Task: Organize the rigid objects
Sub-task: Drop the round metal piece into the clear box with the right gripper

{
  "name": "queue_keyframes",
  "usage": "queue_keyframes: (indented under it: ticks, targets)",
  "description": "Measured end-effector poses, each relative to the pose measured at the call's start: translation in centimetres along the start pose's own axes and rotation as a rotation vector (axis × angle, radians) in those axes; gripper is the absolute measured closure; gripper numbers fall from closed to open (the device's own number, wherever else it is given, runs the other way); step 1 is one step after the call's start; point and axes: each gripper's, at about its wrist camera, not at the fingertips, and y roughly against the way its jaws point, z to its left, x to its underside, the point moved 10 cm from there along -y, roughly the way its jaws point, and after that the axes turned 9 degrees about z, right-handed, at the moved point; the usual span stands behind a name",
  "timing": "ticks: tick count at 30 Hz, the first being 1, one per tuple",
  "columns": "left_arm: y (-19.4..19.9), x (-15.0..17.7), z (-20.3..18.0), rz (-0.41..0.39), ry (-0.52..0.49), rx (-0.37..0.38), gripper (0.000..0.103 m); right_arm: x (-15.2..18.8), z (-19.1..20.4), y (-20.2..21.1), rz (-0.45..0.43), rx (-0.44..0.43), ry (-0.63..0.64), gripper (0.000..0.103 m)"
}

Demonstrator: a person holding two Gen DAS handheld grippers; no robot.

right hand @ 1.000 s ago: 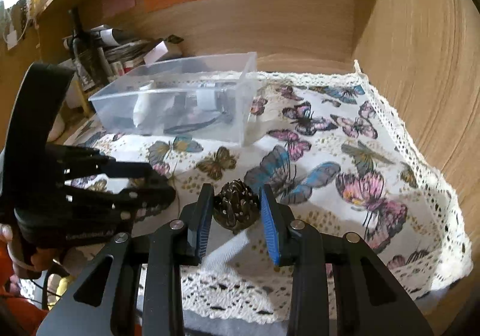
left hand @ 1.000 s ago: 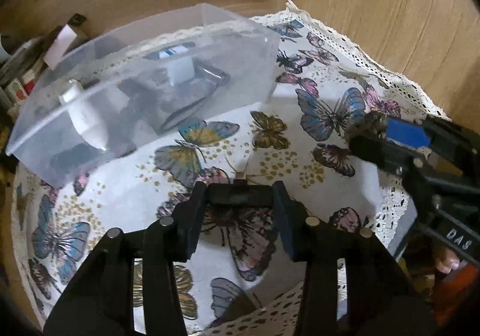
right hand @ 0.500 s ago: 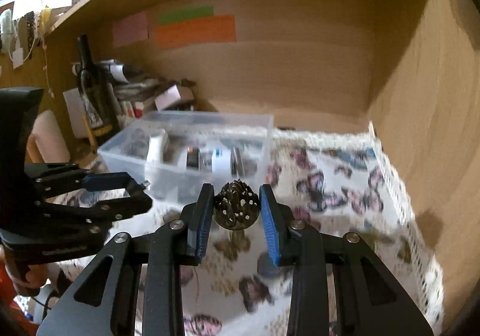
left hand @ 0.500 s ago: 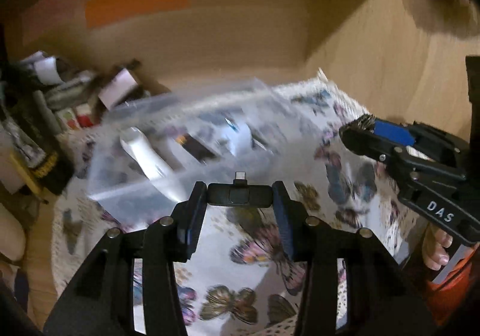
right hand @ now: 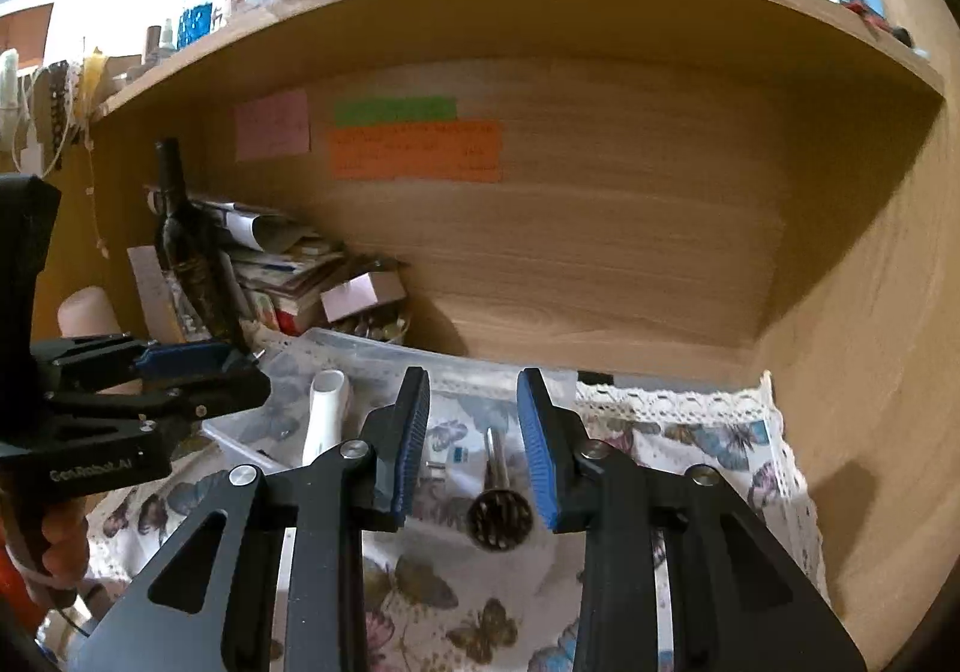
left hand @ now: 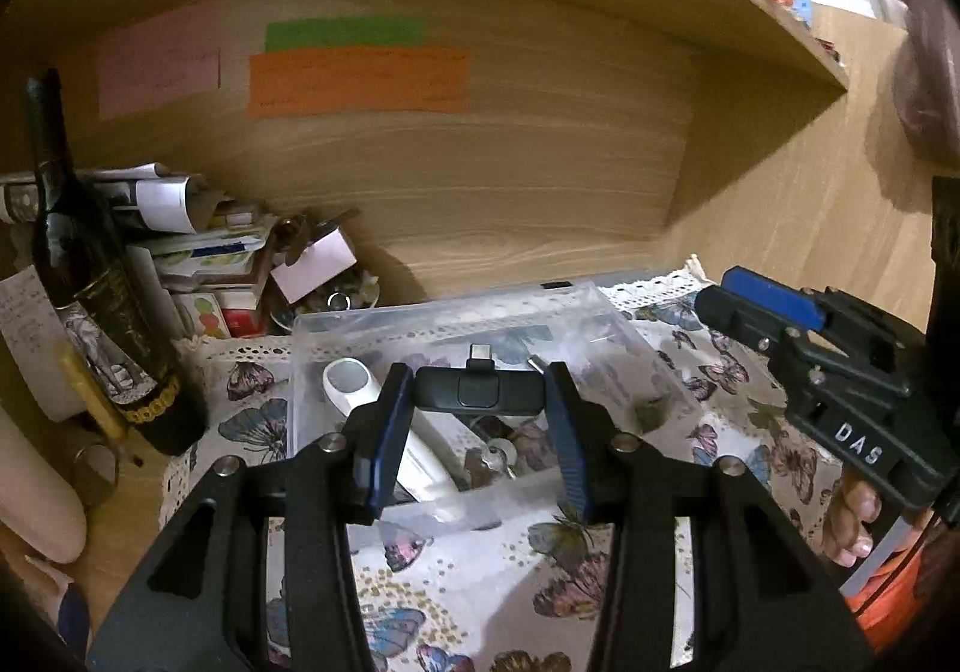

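My left gripper (left hand: 480, 393) is shut on a small black USB-C adapter (left hand: 477, 388) and holds it over the clear plastic bin (left hand: 372, 319). The bin holds a white handheld device (left hand: 414, 441) and other small items. My right gripper (right hand: 474, 426) is open above the bin (right hand: 360, 342); the round spiked metal piece (right hand: 500, 519) lies below its fingers, free of them. The right gripper also shows in the left wrist view (left hand: 774, 312), and the left one in the right wrist view (right hand: 198, 366).
A dark wine bottle (left hand: 90, 276) stands left of the bin beside a pile of papers and boxes (left hand: 210, 258). The butterfly tablecloth (left hand: 720, 408) covers the desk. Wooden walls (left hand: 540, 180) and a shelf above enclose the space.
Both grippers rose and moved forward over the bin. The right gripper opened and the spiked metal piece dropped out of it. The left still holds the adapter.
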Motion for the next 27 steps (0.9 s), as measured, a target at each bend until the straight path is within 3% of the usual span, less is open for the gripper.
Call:
queue_keyframes:
  ticks: [11, 13, 15, 21, 27]
  targets:
    - [-6.9, 2.7, 1.3, 0.167, 0.03, 0.005, 0.059, 2.6, -0.8, -3.3, 0.129, -0.011, -0.021, 0.075]
    - [-7.3, 3.1, 1.3, 0.183, 0.036, 0.013, 0.054, 3.0, -0.8, -3.5, 0.14, -0.011, -0.02, 0.075]
    - [-7.1, 3.1, 1.3, 0.171, 0.043, 0.006, 0.046, 3.3, -0.9, -3.5, 0.149, -0.013, -0.021, 0.075]
    - [-4.4, 2.3, 1.6, 0.103, 0.05, -0.007, 0.043, 2.8, -0.7, -2.8, 0.128, -0.014, -0.02, 0.068]
    - [0.6, 1.3, 1.5, -0.029, 0.046, -0.041, 0.03, 1.3, 0.4, 0.2, 0.043, -0.008, 0.001, 0.047]
